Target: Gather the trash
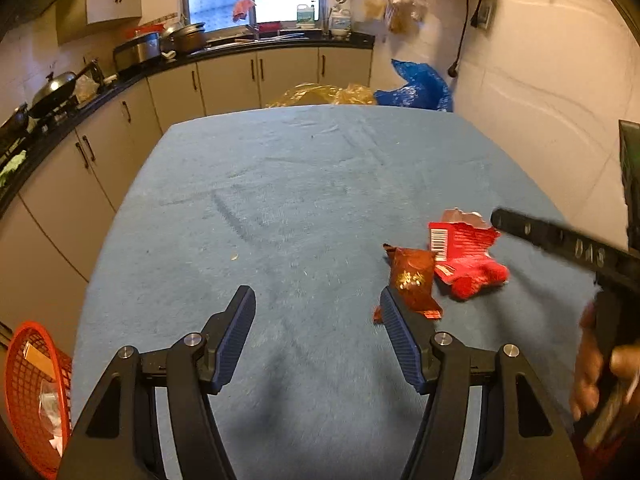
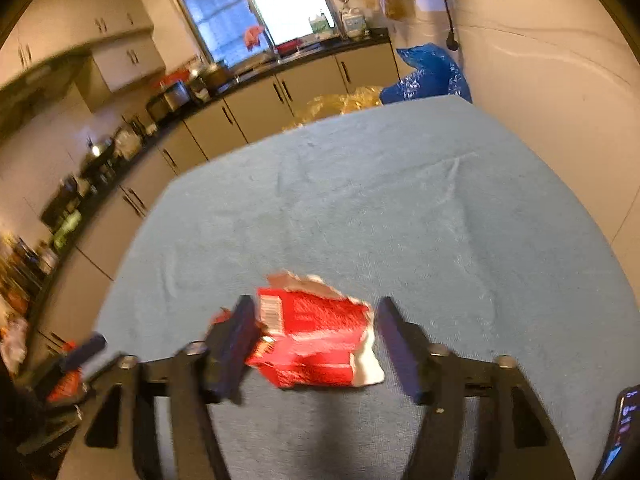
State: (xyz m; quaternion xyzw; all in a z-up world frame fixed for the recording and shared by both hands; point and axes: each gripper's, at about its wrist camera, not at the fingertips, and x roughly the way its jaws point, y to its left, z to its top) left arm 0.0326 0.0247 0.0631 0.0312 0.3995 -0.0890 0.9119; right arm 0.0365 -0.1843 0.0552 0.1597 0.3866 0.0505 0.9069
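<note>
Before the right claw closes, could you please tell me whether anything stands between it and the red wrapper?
Nothing visible does: the red wrapper lies on the blue cloth between the open fingers of the right claw.

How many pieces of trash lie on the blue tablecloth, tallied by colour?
Bright red torn wrapper: 1
Dark red-brown wrapper: 1
Total: 2
</note>
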